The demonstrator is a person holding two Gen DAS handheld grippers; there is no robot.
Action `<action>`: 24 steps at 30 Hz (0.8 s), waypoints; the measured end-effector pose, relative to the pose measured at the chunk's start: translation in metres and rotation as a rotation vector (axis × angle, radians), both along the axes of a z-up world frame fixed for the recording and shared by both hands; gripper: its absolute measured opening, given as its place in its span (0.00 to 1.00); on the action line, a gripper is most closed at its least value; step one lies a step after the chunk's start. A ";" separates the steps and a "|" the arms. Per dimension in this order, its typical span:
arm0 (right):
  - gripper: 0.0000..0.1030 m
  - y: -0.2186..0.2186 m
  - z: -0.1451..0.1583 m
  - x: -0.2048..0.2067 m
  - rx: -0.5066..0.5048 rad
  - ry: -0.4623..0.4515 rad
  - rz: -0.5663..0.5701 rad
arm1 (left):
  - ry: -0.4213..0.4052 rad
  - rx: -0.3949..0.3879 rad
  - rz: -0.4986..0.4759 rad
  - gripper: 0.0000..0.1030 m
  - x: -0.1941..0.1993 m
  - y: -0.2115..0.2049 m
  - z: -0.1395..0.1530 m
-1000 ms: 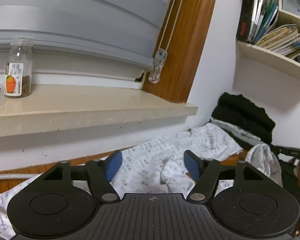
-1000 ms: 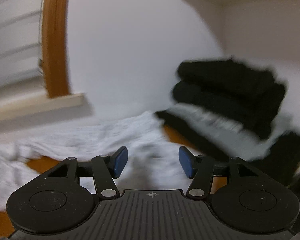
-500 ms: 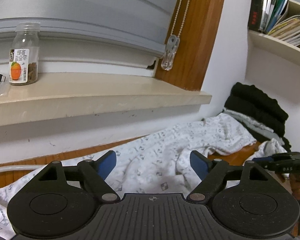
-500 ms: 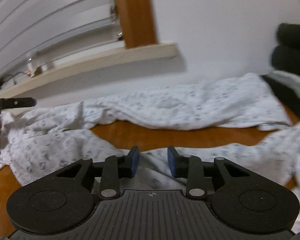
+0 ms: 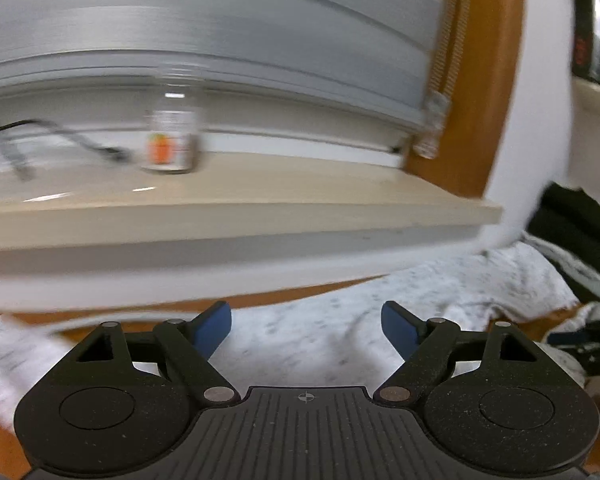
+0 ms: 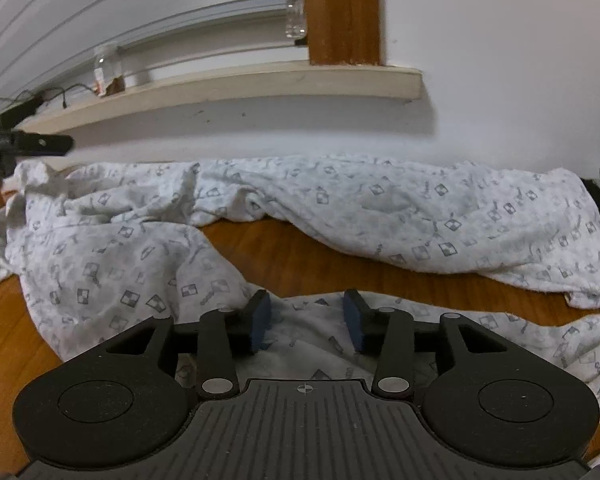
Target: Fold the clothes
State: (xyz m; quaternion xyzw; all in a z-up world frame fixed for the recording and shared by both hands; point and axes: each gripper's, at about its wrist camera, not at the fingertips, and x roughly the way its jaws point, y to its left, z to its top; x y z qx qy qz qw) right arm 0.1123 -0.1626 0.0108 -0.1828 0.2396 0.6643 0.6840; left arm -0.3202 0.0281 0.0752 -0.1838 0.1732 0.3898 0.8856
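A white garment with a small grey check print [image 6: 340, 208] lies crumpled and spread wide on a wooden surface [image 6: 284, 256] below a windowsill. My right gripper [image 6: 306, 308] hangs low over a near fold of it. Its jaws are opening, with cloth lying below and between the blue pads [image 6: 260, 320] but not pinched. In the blurred left wrist view my left gripper [image 5: 306, 316] is wide open above the same garment [image 5: 340, 344], holding nothing. The left gripper's tip [image 6: 28, 144] shows at the garment's far left end. The right gripper [image 5: 580, 340] shows at the right edge.
A cream windowsill [image 5: 260, 204] runs along the wall and carries a clear jar with an orange label [image 5: 172, 140] and a black cable [image 5: 60, 136]. Closed grey blinds hang above it. Folded black clothes [image 5: 572, 232] are stacked at the right, below a bookshelf [image 5: 592, 28].
The left view has swung left, so the jar now sits near the middle, and it is blurred. The right gripper turned from the black stack to the white garment and sank; its jaws narrowed, then widened.
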 end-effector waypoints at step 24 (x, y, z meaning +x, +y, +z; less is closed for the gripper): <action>0.45 0.013 0.038 -0.173 0.114 -0.057 0.353 | 0.031 -0.093 0.081 0.46 -0.145 -0.100 -0.030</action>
